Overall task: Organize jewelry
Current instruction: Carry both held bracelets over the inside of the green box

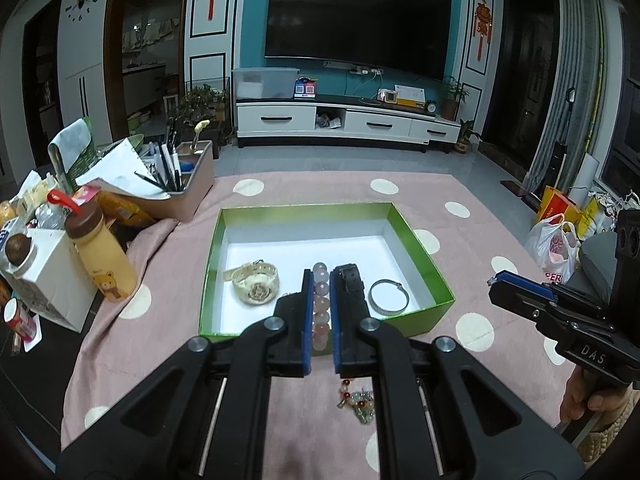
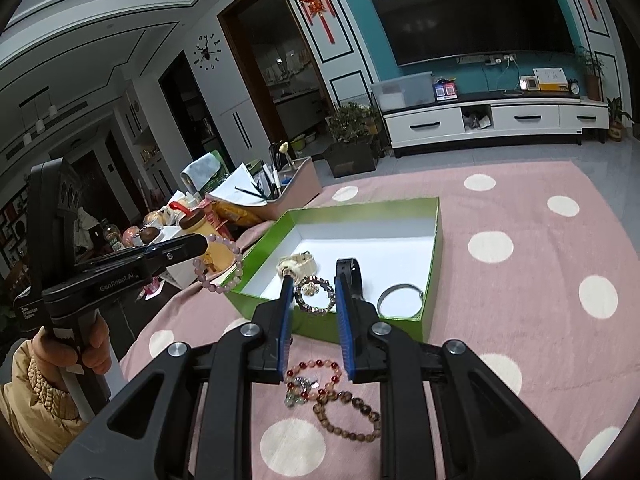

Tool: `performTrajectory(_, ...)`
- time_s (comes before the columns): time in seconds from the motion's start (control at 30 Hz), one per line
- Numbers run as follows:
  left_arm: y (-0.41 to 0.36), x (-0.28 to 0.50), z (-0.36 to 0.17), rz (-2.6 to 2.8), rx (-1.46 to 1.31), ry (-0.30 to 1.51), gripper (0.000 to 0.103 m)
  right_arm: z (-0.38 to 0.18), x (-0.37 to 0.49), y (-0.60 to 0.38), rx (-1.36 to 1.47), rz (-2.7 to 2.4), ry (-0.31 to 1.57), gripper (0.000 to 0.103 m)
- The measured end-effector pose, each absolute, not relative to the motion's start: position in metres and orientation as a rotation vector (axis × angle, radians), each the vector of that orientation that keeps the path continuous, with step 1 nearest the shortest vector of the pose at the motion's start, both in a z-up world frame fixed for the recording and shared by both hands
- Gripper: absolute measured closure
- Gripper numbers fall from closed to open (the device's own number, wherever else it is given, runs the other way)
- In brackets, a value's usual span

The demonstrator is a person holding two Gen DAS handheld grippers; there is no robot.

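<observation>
Jewelry sits partly in the green box on the pink dotted tablecloth: a cream watch, a black strap and a silver bangle lie on its white floor. The left gripper is closed down on a pink bead bracelet, its blue pads pressing the beads from both sides; in the right wrist view that bracelet hangs as a loop from the fingertips, beside the box's near left corner. That view alone reads "GenRobot.AI" and "Data Acquisition System" on the left tool, and shows a sparkly bracelet between the right gripper's parted fingers, though I cannot tell whether it is gripped or just lies in the box. It also shows a red and pink bracelet and a brown bead bracelet touching on the cloth, in front of the box. The left wrist view reads "DAS" on the right tool, and shows a yellow bottle with a bear print
</observation>
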State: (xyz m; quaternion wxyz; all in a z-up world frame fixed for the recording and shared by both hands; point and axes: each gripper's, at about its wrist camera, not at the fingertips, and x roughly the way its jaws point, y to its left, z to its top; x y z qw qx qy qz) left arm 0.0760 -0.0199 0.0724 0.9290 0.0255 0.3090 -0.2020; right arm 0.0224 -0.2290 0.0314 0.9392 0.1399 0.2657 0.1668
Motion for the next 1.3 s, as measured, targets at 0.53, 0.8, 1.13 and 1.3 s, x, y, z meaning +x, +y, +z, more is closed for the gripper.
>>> performTrajectory(0.53, -0.037, 0.111, 0.077, -0.404, 0.069, 0.633, 0.096, 0.035, 0.051, -0.244, 0.263, 0.286, 0.535, 0.082)
performTrajectory(0.8, -0.04, 0.137, 0.073, -0.384, 0.078, 0.645, 0.096, 0.032, 0.071, -0.247, 0.248, 0.259, 0.552, 0.082)
performTrajectory(1.13, -0.042, 0.167, 0.062, -0.369, 0.09, 0.667, 0.096, 0.029, 0.096, -0.245, 0.224, 0.246, 0.568, 0.082)
performTrajectory(1.3, -0.045, 0.176, 0.057, -0.37, 0.101, 0.675, 0.096, 0.029, 0.107, -0.243, 0.212, 0.242, 0.577, 0.082)
